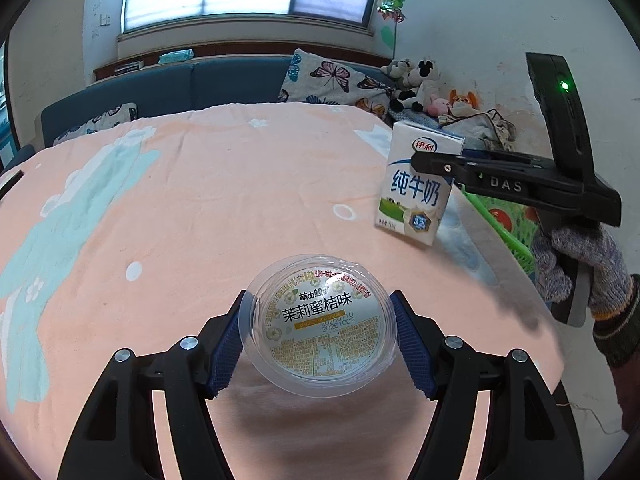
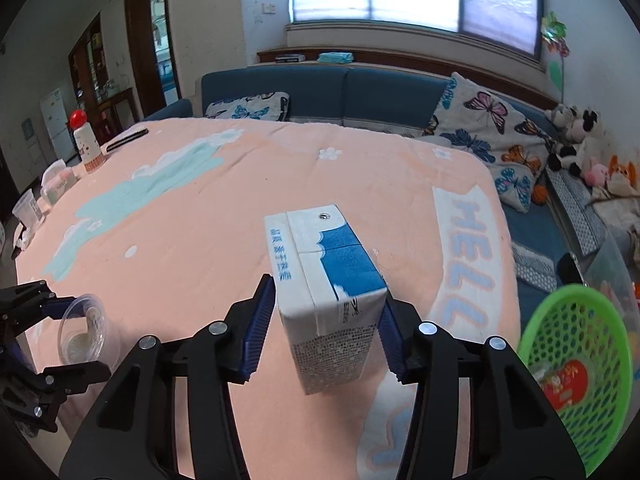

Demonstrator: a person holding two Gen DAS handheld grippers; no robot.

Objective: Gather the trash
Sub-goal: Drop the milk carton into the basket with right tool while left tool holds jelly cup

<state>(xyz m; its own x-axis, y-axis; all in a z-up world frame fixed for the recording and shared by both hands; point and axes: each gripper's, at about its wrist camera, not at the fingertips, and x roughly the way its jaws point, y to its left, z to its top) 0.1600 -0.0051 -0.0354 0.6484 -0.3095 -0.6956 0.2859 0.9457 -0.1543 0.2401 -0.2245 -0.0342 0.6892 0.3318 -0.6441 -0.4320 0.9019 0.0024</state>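
My left gripper [image 1: 319, 299] is shut on a clear plastic jelly cup [image 1: 320, 332] with a printed lid, its blue pads pressing the rim on both sides just above the peach tablecloth [image 1: 180, 200]. In the right wrist view, my right gripper [image 2: 326, 294] is shut on a white and blue milk carton [image 2: 320, 264], which tilts and hangs clear of the cloth. From the left wrist view, the same carton [image 1: 412, 192] appears at the table's right edge with one black finger [image 1: 460, 168] across its front. A gloved hand [image 1: 580, 276] holds that gripper.
A green perforated basket [image 2: 576, 344] sits low beyond the table's right edge, with a red-labelled item inside. A red-capped bottle [image 2: 86, 140], a dark flat object [image 2: 128, 138] and clear containers [image 2: 28, 208] line the table's far left. A blue sofa [image 2: 340, 92] with cushions runs behind.
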